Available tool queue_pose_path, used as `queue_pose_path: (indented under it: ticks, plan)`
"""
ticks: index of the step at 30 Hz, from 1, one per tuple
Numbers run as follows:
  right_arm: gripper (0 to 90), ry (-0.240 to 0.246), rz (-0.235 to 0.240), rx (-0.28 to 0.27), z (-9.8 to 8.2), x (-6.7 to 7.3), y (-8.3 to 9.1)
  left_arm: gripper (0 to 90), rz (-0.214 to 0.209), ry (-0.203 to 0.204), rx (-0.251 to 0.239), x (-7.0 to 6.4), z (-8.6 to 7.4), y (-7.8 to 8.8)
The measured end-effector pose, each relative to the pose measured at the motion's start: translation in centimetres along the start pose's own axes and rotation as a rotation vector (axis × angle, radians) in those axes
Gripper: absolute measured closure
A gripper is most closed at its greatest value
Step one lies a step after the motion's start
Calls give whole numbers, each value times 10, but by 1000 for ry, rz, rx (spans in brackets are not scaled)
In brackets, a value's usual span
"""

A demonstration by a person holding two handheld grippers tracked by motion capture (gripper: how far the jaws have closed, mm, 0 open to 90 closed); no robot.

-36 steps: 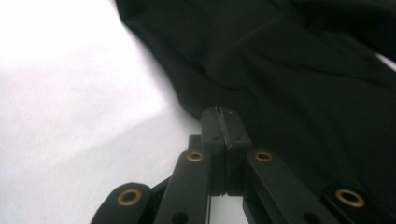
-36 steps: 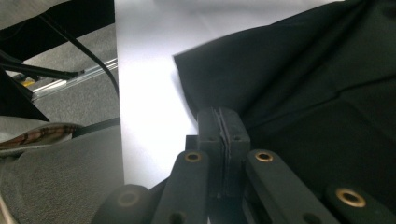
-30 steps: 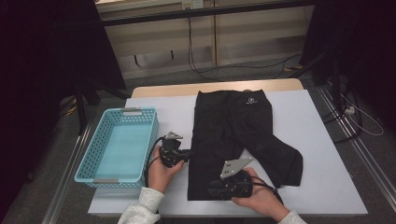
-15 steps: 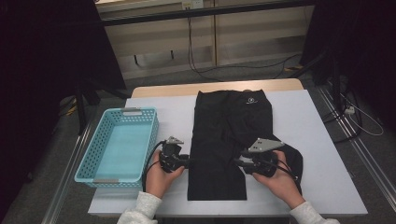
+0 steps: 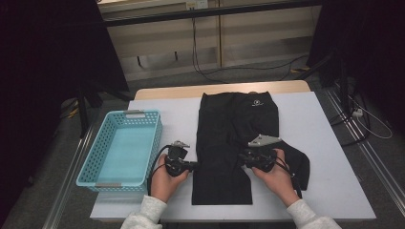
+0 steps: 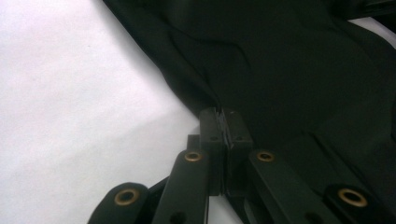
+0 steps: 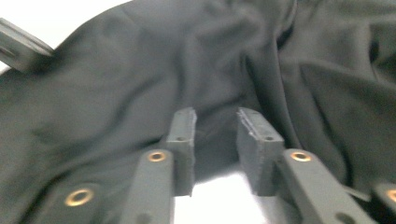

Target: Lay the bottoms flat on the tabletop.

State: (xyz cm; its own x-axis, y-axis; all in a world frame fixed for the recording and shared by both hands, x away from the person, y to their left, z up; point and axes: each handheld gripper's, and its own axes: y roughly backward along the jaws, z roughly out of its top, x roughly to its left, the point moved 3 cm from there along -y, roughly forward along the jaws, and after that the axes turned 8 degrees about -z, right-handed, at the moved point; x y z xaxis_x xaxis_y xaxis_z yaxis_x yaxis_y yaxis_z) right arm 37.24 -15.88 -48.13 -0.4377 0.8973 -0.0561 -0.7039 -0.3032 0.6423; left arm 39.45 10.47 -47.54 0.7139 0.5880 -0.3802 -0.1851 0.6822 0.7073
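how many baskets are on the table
1. A single light blue plastic basket sits on the left part of the white table, beside the black trousers. Its inside looks bare, and nothing on the tabletop is big enough to hide a second one.

Our left hand (image 5: 165, 177) holds the left gripper (image 5: 195, 165) low near the table's front edge, pointing right toward the other hand, and its jaws have just closed until the pads (image 6: 212, 125) meet on a thin edge of the black trousers (image 5: 229, 143). Our right hand (image 5: 277, 175) holds the right gripper (image 5: 242, 156) facing left toward it, jaws lately narrowing yet parted, with fabric in the gap and the pads (image 7: 186, 122) not pressing. Both forearms enter from the front edge in pale sleeves.
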Motion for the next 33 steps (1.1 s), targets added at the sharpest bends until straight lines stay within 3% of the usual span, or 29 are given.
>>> queue_pose_path:
  ticks: [2,4,5,8,10,13,16,19,25,30,32,33]
  plan:
    - [731,-24,25,26,-3,-3,-5,887,-3,-6,1,0,0,-1]
    - [810,-2,20,17,-4,-6,-5,886,0,-6,-3,0,1,-1]
    - [900,6,27,21,-5,-7,-4,886,2,-9,-3,0,1,-1]
    - [900,41,35,17,-6,-9,-3,887,4,-6,-11,1,1,0]
    - [900,72,-9,15,-6,-12,-2,887,2,-1,-16,2,1,0]
    - [900,66,-33,9,-7,-18,2,887,5,-2,-19,3,1,1]
    - [890,45,-15,17,-11,-19,6,885,4,-1,-16,3,0,1]
    - [820,49,9,-13,-10,-17,16,883,4,-9,-19,3,0,2]
    - [723,64,128,-58,-9,6,42,883,11,-8,-26,3,1,2]
    - [600,81,197,-49,-9,31,39,884,5,-8,-18,1,1,2]
    - [609,109,202,-27,-11,41,34,885,4,-7,-19,2,1,3]
    - [645,126,171,-11,-13,43,31,884,2,-1,-21,2,1,3]
